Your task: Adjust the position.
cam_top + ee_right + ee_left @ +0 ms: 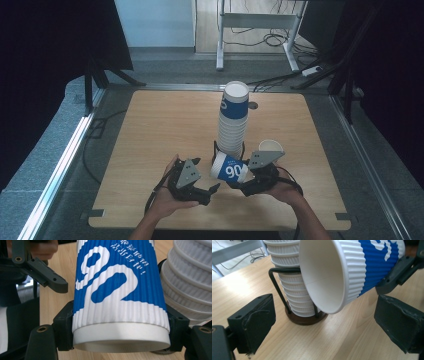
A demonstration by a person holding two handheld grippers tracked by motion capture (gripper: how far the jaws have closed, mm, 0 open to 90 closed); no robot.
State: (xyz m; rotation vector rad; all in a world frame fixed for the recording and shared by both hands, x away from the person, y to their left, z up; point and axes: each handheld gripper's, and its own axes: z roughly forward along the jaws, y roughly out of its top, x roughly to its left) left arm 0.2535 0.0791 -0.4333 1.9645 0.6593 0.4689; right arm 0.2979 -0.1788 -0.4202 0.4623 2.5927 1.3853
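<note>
A blue-and-white ribbed paper cup [229, 167] lies on its side in the air, with my right gripper [241, 176] shut on its lower end. In the right gripper view both jaws press the cup [117, 290] near its white base, around my right gripper [120, 327]. My left gripper [206, 174] stands open just left of the cup's mouth. Its view looks into the cup's open mouth [324, 277], with nothing between the pads of my left gripper [325, 322]. A tall stack of cups [233, 120] rises in a black wire holder [304, 320] just behind.
Another white cup [271, 146] shows just right of the stack, behind the right gripper's grey plate. The wooden table [160, 130] has bare room on its left half. A white desk frame [257, 22] and cables lie on the floor beyond.
</note>
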